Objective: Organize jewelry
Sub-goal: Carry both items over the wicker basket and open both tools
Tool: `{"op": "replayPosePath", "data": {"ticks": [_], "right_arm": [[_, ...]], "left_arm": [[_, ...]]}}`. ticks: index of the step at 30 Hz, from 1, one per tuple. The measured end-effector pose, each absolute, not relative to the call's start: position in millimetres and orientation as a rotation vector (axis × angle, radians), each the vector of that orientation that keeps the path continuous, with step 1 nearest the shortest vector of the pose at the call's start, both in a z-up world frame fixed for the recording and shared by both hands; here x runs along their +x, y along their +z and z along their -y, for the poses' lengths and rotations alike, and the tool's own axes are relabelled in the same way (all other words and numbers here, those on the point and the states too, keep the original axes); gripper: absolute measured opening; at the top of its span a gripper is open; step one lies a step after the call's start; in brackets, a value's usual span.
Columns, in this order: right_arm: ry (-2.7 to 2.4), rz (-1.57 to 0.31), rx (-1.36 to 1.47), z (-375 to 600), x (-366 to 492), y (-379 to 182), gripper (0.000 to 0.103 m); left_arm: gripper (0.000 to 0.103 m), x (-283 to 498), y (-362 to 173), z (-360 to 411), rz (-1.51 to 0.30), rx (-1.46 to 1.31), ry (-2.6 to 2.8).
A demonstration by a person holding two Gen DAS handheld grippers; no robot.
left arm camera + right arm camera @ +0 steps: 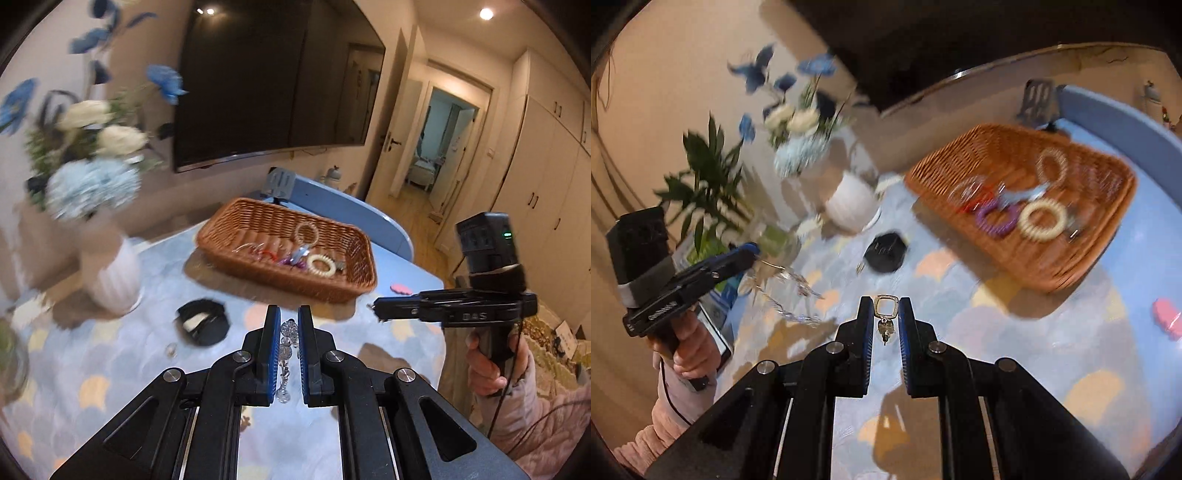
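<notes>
My left gripper is shut on a clear crystal bead bracelet that hangs between its blue pads above the table; from the right wrist view the bracelet dangles blurred from it. My right gripper is shut on a silver square-framed earring with a small dangling charm; it also shows in the left wrist view. A brown wicker basket holds several hair ties, rings and clips, beyond both grippers.
A black round case and a small ring lie on the blue patterned tablecloth. A white vase of flowers stands left. A pink item lies at the right table edge. A TV hangs behind.
</notes>
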State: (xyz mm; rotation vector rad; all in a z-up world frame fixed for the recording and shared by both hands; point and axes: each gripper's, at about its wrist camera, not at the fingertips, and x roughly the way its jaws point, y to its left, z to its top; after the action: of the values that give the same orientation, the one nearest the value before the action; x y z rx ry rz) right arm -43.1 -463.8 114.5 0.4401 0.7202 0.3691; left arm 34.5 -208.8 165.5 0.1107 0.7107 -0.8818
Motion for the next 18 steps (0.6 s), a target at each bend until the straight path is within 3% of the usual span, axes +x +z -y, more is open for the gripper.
{"op": "replayPosePath", "data": {"ticks": [8, 18], "right_arm": [[0.190, -0.634, 0.403, 536, -26, 159, 0.015], [-0.010, -0.737, 0.298, 562, 51, 129, 0.015]], "left_arm": [[0.009, 86, 191, 297, -0.708, 0.045, -0.940], [0.009, 179, 149, 387, -0.833, 0.017, -0.866]]}}
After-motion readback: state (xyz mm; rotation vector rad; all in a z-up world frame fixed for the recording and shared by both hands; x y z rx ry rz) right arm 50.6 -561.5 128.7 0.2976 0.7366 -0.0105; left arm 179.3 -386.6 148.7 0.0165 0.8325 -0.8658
